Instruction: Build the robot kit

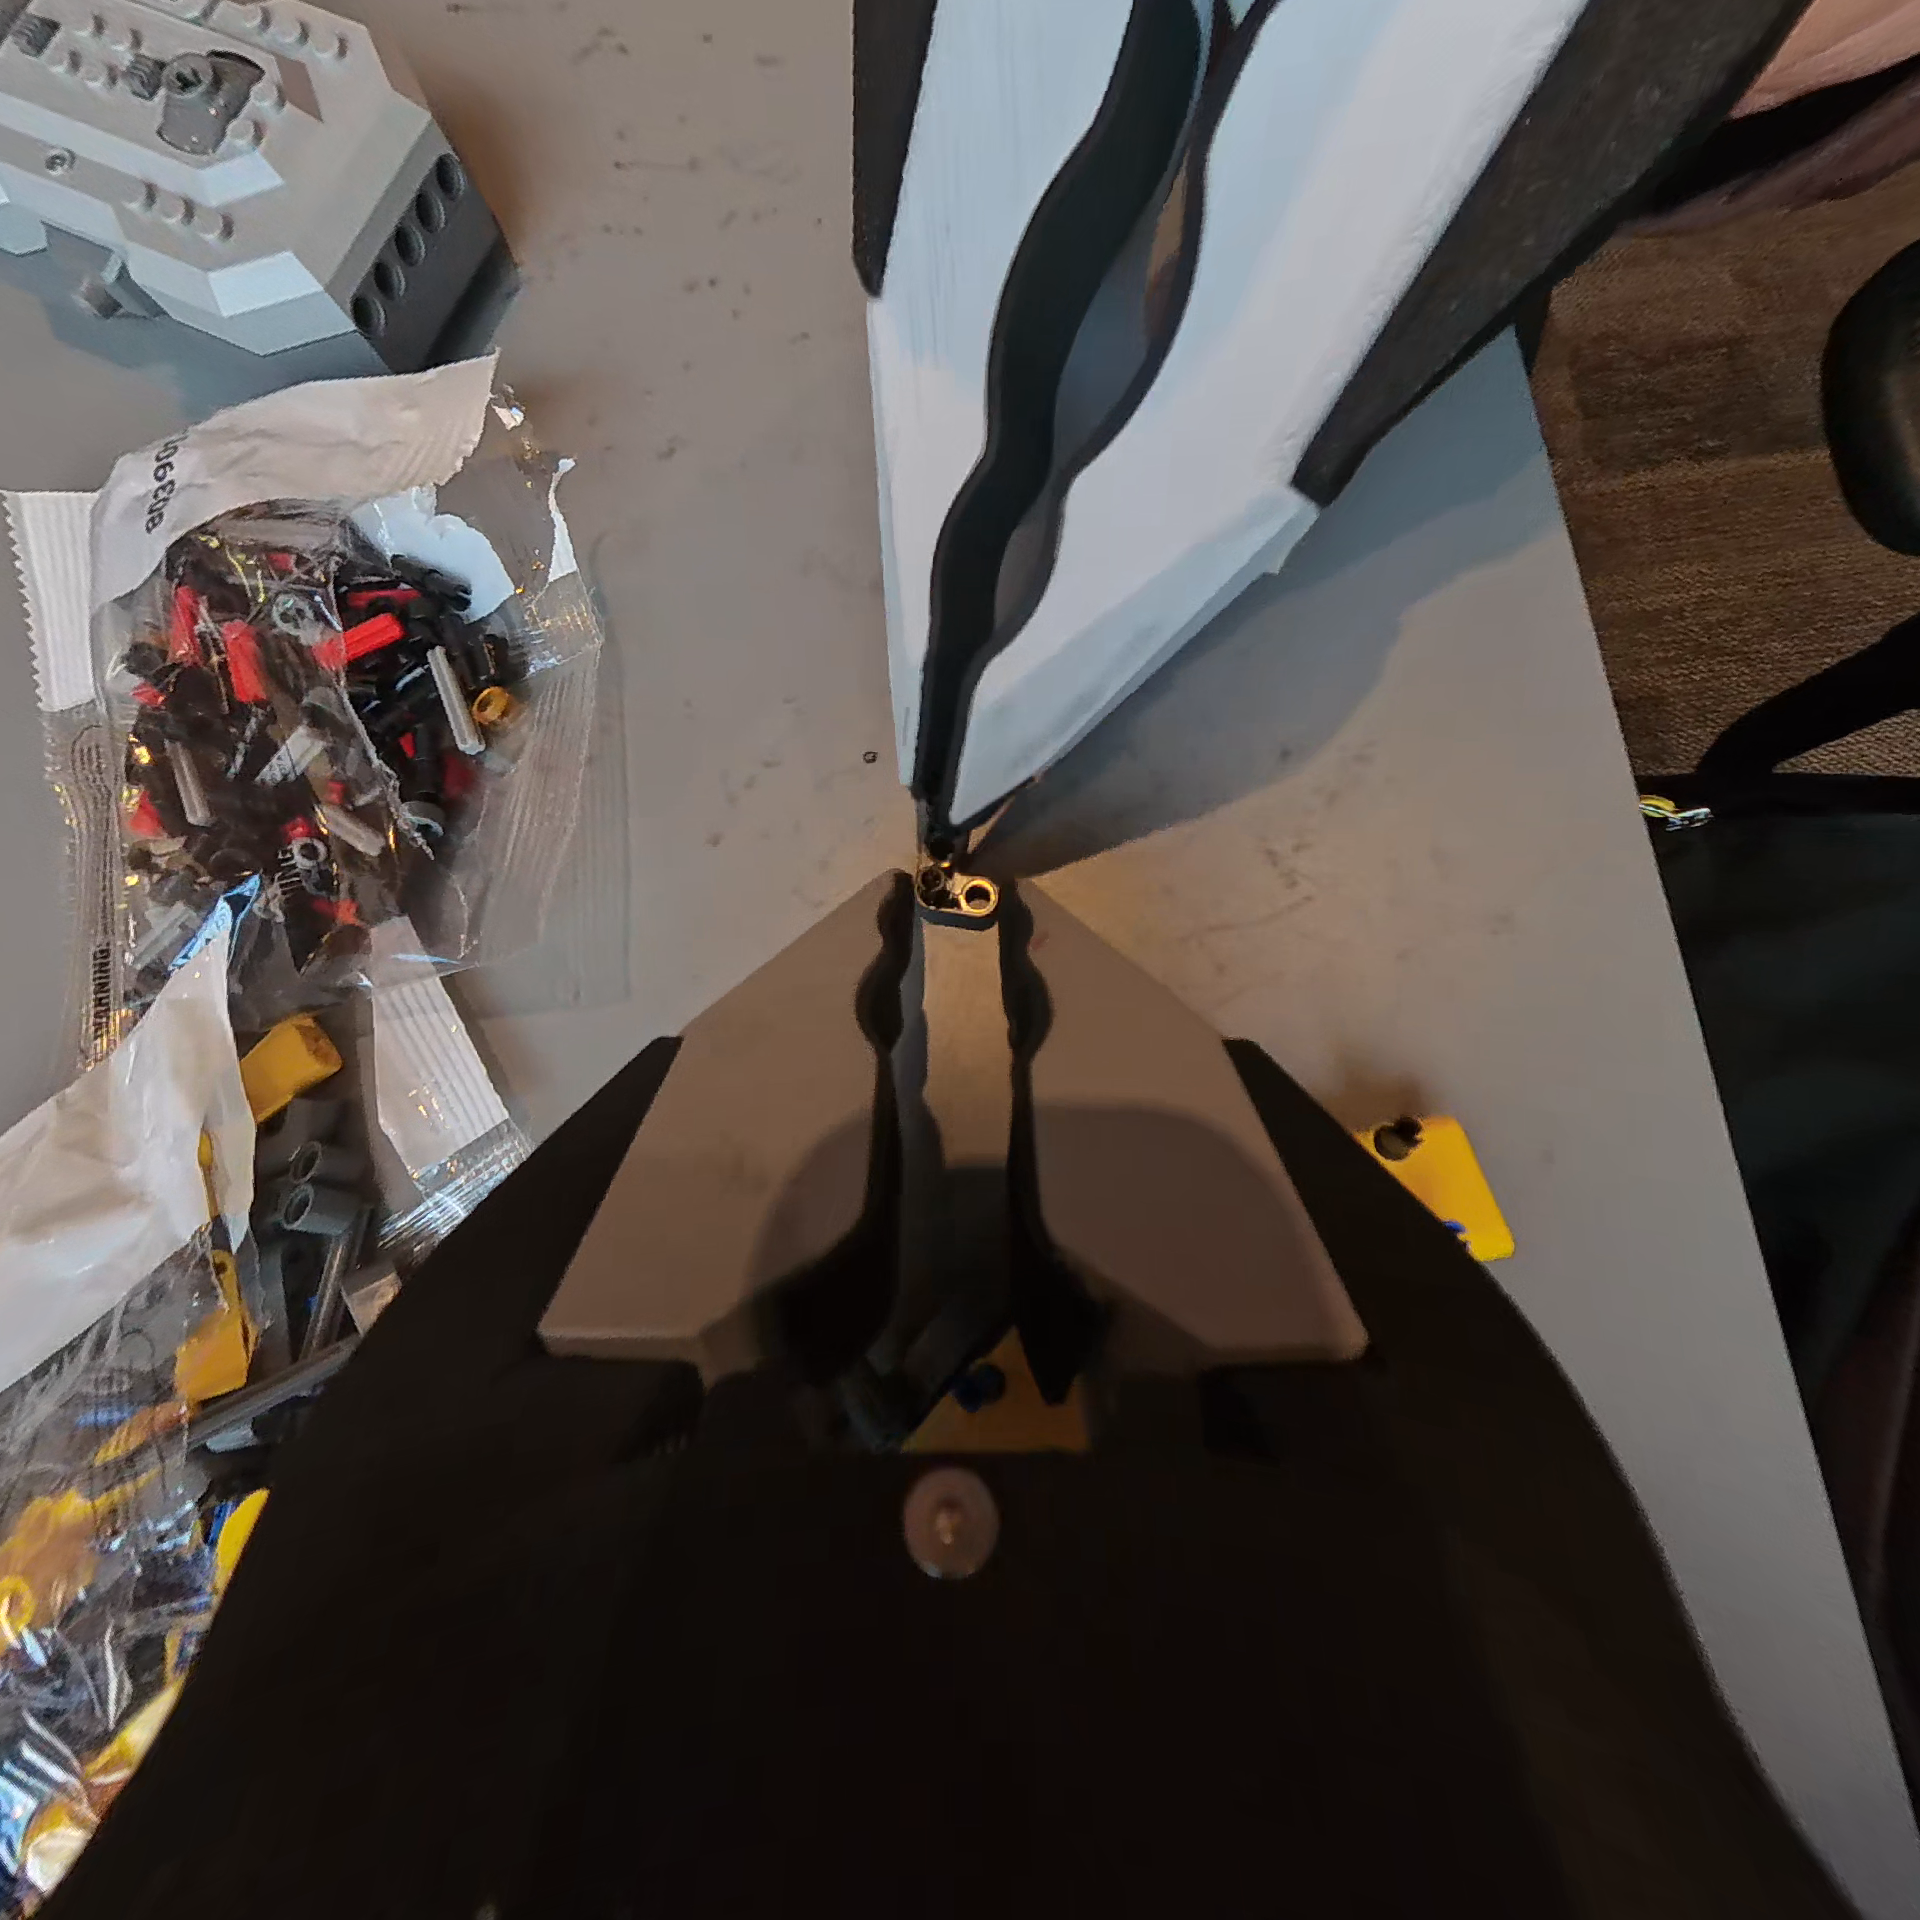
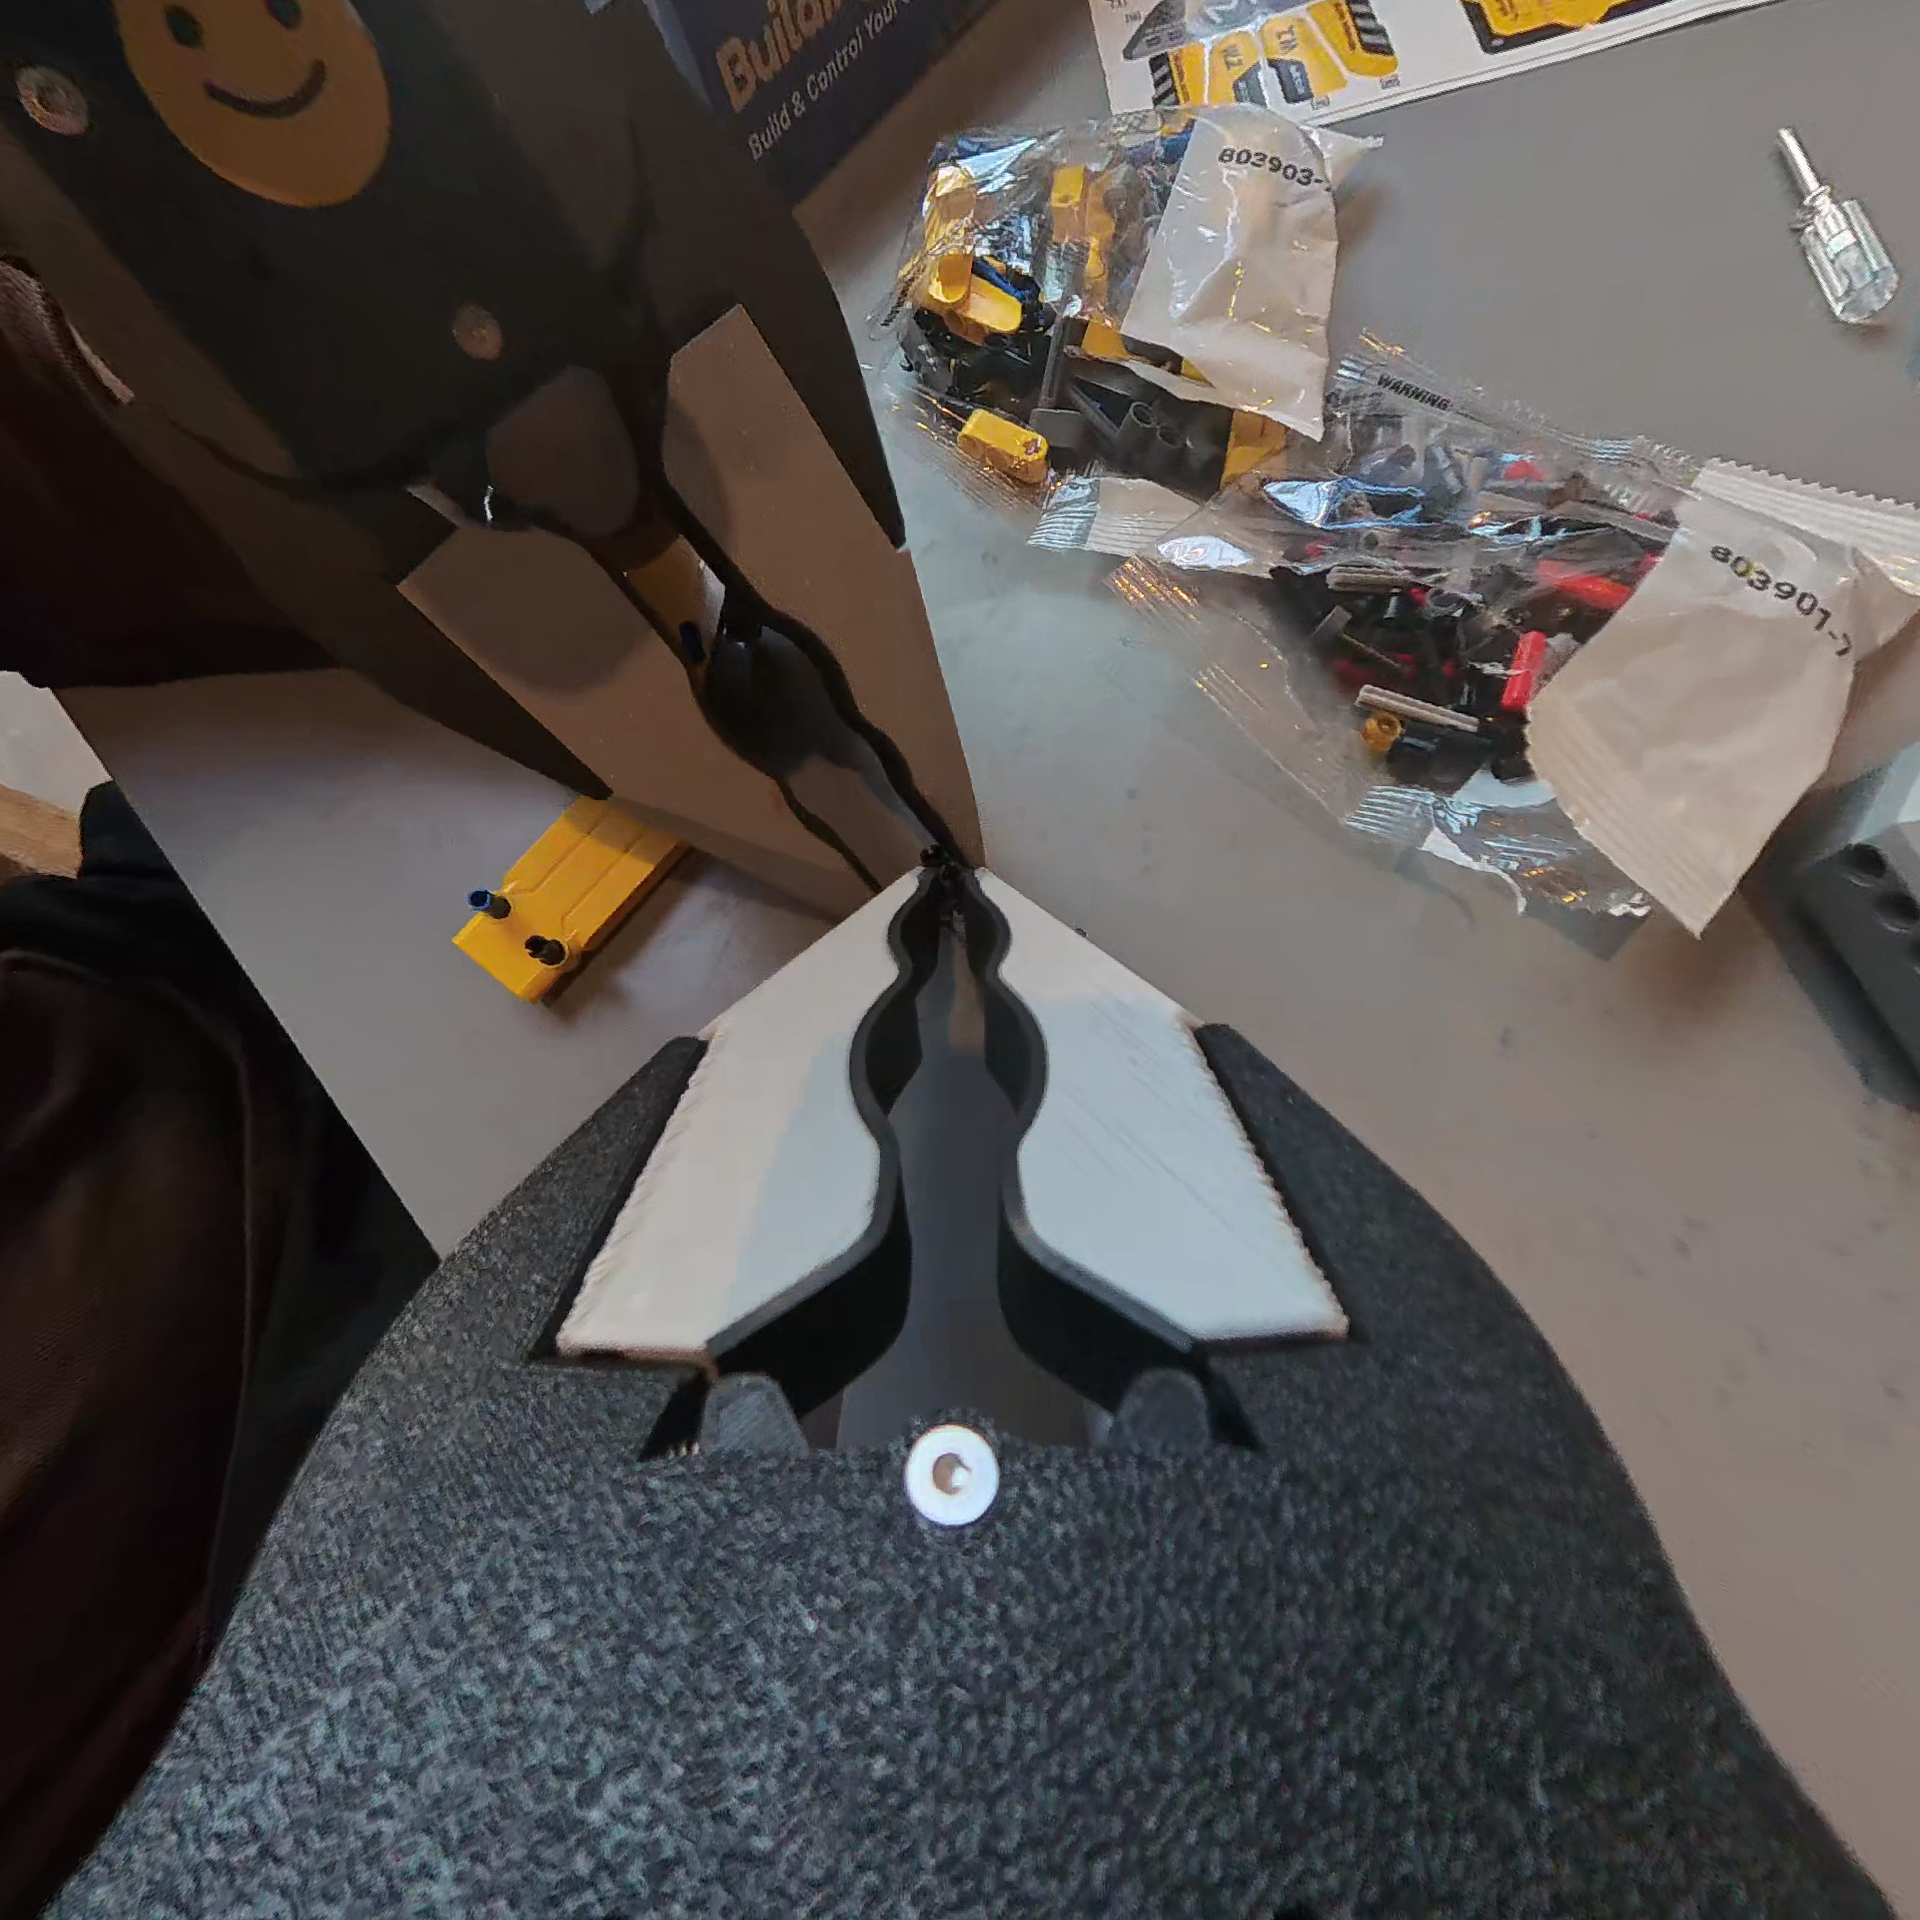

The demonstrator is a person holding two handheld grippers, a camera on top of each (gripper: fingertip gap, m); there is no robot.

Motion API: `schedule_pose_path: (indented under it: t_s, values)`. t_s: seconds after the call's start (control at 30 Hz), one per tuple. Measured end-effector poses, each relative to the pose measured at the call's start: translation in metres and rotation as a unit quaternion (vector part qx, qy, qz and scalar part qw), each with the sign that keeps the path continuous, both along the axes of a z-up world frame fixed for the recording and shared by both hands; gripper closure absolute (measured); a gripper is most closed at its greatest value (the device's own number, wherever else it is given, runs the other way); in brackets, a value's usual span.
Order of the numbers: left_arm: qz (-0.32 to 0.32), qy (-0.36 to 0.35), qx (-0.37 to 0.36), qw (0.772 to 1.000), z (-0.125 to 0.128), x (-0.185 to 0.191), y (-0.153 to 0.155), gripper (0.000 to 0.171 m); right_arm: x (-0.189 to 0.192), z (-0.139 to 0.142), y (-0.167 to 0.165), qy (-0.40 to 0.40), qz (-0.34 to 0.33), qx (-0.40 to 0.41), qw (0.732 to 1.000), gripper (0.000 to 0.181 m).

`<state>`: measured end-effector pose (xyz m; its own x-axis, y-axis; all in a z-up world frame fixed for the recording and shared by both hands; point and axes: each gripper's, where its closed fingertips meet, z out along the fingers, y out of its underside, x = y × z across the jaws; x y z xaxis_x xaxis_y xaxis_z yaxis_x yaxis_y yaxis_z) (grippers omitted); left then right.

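My left gripper is shut on a small grey beam piece with round holes and holds it above the grey table. My right gripper, with white fingers, comes in from above, its tips touching the piece. It is shut on a small black pin at one of the holes. In the right wrist view my right gripper meets the left gripper tip to tip, with the black pin between them. The grey piece is hidden there.
A yellow block with pins lies on the table under the left gripper. Two bags hold loose parts: red and black, yellow and grey. A grey studded box, a clear-handled screwdriver and a sticker sheet lie farther off. The table edge is close.
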<state>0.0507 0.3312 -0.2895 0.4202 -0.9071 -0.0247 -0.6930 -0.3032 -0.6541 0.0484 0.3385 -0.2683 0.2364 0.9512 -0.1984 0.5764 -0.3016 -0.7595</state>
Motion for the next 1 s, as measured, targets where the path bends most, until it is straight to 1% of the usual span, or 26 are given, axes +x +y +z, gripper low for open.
schedule_pose_path:
  t_s: [0.3,0.5,0.6,0.67,0.7,0.77,0.8,0.83,0.9,1.0]
  values:
    - [-0.015,-0.005,-0.001,1.0,0.0,0.002,-0.005,0.158,-0.001,-0.005,-0.004,-0.003,0.003,-0.001,1.0,0.177]
    - [-0.019,-0.006,0.001,1.0,0.0,0.004,-0.007,0.158,0.0,-0.006,-0.008,-0.005,0.013,0.03,0.999,0.177]
    - [-0.023,-0.005,0.008,1.0,0.0,0.005,-0.008,0.158,0.001,-0.006,-0.009,-0.012,0.023,0.067,0.997,0.177]
    - [-0.024,-0.005,0.01,1.0,0.0,0.005,-0.008,0.158,0.002,-0.006,-0.01,-0.019,0.036,0.11,0.993,0.178]
    - [-0.025,-0.005,0.01,1.0,0.0,0.005,-0.008,0.158,0.002,-0.005,-0.011,-0.025,0.046,0.141,0.989,0.178]
    - [-0.027,-0.006,0.012,1.0,0.0,0.007,-0.01,0.158,0.005,-0.005,-0.011,-0.043,0.068,0.225,0.971,0.177]
    - [-0.028,-0.005,0.013,0.999,0.0,0.007,-0.01,0.158,0.005,-0.006,-0.013,-0.05,0.078,0.252,0.963,0.178]
    - [-0.029,-0.004,0.015,0.999,0.0,0.007,-0.01,0.158,0.005,-0.007,-0.014,-0.053,0.084,0.258,0.961,0.177]
    - [-0.029,-0.005,0.013,0.999,0.0,0.007,-0.01,0.158,0.005,-0.007,-0.014,-0.048,0.084,0.234,0.967,0.177]
    - [-0.028,-0.006,0.013,1.0,0.0,0.007,-0.01,0.158,0.005,-0.008,-0.013,-0.04,0.087,0.161,0.982,0.177]
